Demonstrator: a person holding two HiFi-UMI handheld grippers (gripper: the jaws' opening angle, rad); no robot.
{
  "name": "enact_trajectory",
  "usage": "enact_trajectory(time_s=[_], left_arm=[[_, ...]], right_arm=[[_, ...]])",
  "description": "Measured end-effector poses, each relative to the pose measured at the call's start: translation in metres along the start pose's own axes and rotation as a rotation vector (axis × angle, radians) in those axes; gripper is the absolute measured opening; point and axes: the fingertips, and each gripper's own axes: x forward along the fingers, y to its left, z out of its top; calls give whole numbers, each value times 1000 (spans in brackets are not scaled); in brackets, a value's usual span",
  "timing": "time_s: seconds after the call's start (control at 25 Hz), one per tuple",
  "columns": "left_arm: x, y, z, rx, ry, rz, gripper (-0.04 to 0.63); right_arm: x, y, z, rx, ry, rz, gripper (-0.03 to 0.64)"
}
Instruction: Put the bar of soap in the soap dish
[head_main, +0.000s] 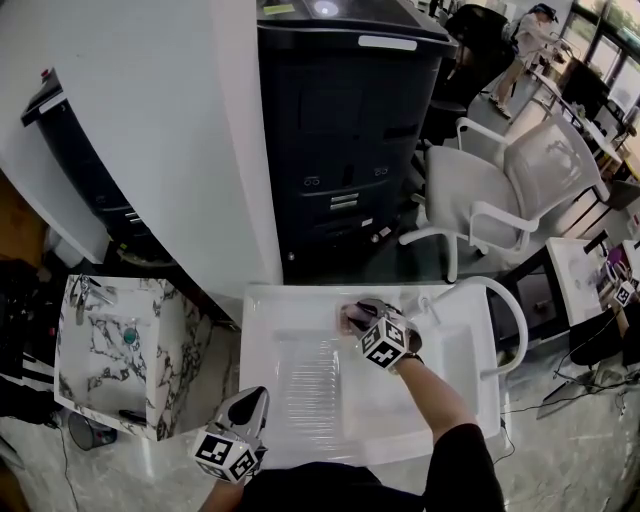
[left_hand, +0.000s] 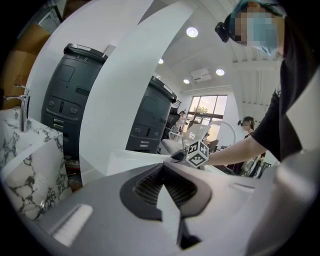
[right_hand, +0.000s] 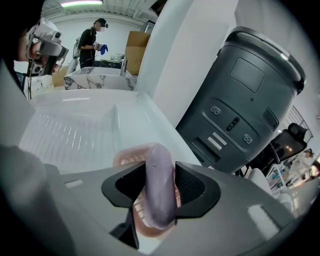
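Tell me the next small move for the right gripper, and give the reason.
Probably ease the right gripper down a little, then open it. Its jaws clamp the purple bar of soap on edge, directly over the pink soap dish. Whether the bar already rests in the dish is unclear, and releasing it from any height could tip it out.

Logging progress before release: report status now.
Left gripper shut, empty. Right gripper shut on bar of soap, on edge over pink soap dish. Nothing blocking.

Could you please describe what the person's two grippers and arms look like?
Both the left gripper and right gripper have grey bodies, dark ribbed pads and a white cube with black square markers. The person wears a black short sleeve.
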Motion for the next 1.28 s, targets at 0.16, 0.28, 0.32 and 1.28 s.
enact_trajectory(time_s=[0.16,0.28,0.32,1.28], left_arm=[[-1,-1,-1,-2,2,0,40],[-2,-2,-1,3,5,-1,40],[-2,-2,-1,3,5,-2,40],[-4,-14,1,11,-2,-27,40]], right_arm=[[-1,0,0,20,-2,27,160],[-2,2,0,51,-3,57,178],[-3,3,0,62,-3,69,190],[-31,-1,9,188,-82,53,204]])
